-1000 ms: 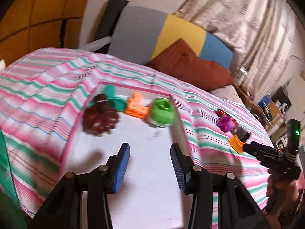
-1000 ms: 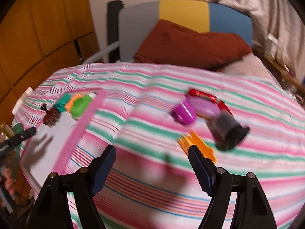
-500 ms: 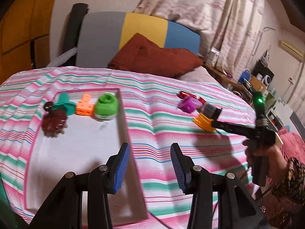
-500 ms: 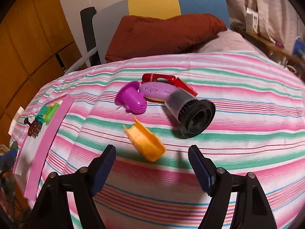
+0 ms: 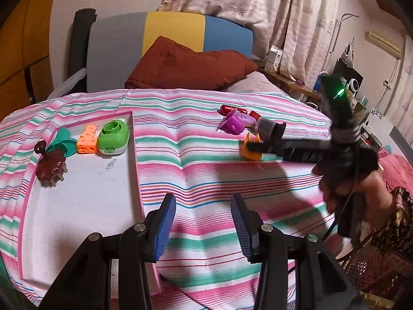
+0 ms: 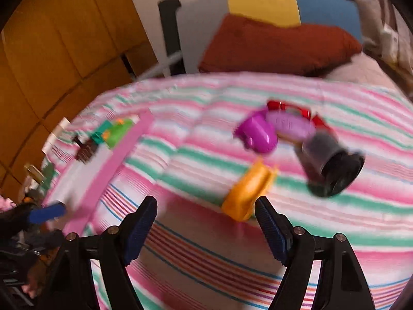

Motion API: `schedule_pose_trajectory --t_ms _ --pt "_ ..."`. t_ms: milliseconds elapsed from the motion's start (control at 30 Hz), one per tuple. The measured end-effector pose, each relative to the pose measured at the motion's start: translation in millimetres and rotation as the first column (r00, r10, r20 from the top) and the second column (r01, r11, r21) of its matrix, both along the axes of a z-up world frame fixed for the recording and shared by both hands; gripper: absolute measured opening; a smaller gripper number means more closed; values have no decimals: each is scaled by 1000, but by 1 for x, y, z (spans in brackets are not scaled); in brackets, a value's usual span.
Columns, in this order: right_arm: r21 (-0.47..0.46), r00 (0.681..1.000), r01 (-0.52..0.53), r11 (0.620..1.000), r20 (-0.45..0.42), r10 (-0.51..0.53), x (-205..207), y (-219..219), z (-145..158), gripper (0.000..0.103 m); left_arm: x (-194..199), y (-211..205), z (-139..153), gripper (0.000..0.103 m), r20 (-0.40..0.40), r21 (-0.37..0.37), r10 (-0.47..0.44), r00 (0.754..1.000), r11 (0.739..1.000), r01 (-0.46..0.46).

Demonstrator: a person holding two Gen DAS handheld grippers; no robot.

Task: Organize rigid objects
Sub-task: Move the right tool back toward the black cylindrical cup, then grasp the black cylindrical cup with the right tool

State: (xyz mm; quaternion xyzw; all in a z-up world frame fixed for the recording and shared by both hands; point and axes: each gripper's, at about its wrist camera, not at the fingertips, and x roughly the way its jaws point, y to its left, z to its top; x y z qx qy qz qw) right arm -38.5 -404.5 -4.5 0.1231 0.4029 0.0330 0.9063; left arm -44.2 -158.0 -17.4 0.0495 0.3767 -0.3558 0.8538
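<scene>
Right gripper (image 6: 206, 222), gaping and empty, is nearing the orange piece (image 6: 247, 188); soft bedspread (image 6: 206, 129) risking it tipping away

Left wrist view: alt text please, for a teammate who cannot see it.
Open left gripper hovers over a striped bedspread beside a white pink-rimmed tray holding four small toys. The right gripper reaches an orange plastic scoop.

Striped bed (image 5: 206, 170) carries a white tray (image 5: 85, 193) and scattered toys (image 5: 233, 125).
</scene>
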Motion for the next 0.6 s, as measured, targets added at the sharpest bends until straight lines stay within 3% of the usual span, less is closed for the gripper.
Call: schedule_pose_trajectory --t_ms 67,167,233,333,467,600 --pt "-29 993 111 993 52 -110 -8 -21 13 79 1 1 0 44 -3 -3 5 1000 1000 -5" --pt "-158 956 291 943 76 -282 -15 -52 17 79 3 0 -2 44 -18 -9 7 1000 1000 -7" --pt "-179 944 330 927 58 -325 -14 -69 12 79 3 -4 -4 44 -27 -4 2 1000 1000 -3" --pt "-191 940 340 921 33 -340 -8 -81 4 79 1 -10 -6 44 -28 8 -13 1000 1000 13" --pt "-183 957 283 942 -17 -291 4 -85 -11 78 -6 -20 -7 44 -14 32 -42 999 999 43" --pt "-128 960 260 957 -78 -271 12 -91 -23 56 -9 -26 -8 45 -8 49 -59 998 997 60"
